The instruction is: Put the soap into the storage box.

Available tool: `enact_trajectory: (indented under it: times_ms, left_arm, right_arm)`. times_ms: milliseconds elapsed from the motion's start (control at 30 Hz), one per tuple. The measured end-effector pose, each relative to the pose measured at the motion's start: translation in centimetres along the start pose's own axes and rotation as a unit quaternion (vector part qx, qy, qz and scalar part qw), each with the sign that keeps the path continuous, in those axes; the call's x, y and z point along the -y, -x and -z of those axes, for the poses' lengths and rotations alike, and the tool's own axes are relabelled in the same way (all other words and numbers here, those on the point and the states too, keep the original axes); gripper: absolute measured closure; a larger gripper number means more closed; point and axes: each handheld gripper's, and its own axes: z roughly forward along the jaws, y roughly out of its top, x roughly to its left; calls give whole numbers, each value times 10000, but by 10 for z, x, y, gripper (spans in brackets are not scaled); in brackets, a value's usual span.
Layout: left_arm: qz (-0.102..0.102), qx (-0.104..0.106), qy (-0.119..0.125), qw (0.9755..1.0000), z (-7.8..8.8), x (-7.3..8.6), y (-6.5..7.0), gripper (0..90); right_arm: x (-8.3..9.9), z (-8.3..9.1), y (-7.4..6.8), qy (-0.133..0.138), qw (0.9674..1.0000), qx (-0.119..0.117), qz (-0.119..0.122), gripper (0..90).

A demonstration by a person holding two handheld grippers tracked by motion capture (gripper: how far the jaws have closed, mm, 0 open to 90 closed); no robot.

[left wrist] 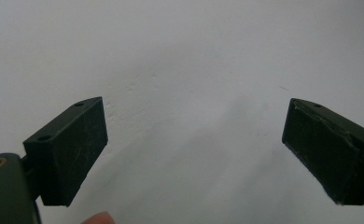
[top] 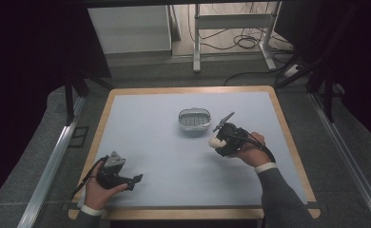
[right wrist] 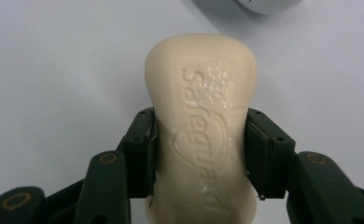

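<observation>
My right claw (right wrist: 199,154) is clamped on a cream bar of soap (right wrist: 201,126), one black pad pressed against each long side at the bar's waist. In the right gripper view the soap runs straight up from between my jaws toward twelve o'clock, its rounded far end well clear of the pads and its near end dropping out of sight at six o'clock. The raised lettering on its top face reads along the bar, and a patch of small bumps sits beside the letters near the far end.

From the high view, my right claw (top: 220,141) is over the pale blue table (top: 155,142), a little right of its middle, with the soap's (top: 215,141) pale end poking out toward nine o'clock. My right hand (top: 251,151) holds the claw's body from the four o'clock side, sleeve trailing off toward five o'clock.

Near the soap, at about eleven o'clock from it, sits a grey oval soap dish (top: 194,120) with a slotted floor; soap and dish are apart.

Well away at about eight o'clock, near the table's front left corner, my left claw (top: 137,180) rests in my left hand (top: 100,187). In the left gripper view its jaws stand wide apart over bare table.
</observation>
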Motion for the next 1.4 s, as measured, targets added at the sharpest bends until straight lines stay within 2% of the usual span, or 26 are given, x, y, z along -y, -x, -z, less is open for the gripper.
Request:
enact_trajectory:
  times_ms: [633, 1000, 1400]
  left_arm:
    - [-27, 3, -15, 10000, -1, 0, 0, 71]
    - [-42, 25, -13, 10000, -1, 0, 0, 69]
    - [-41, 20, -12, 10000, 0, 0, -1, 70]
  right_arm:
    - [-15, 4, 11, 154, 9998, 9, 157, 490]
    - [-29, 7, 23, 248, 9994, 50, 233, 490]
    - [-45, 4, 26, 240, 9992, 71, 320, 490]
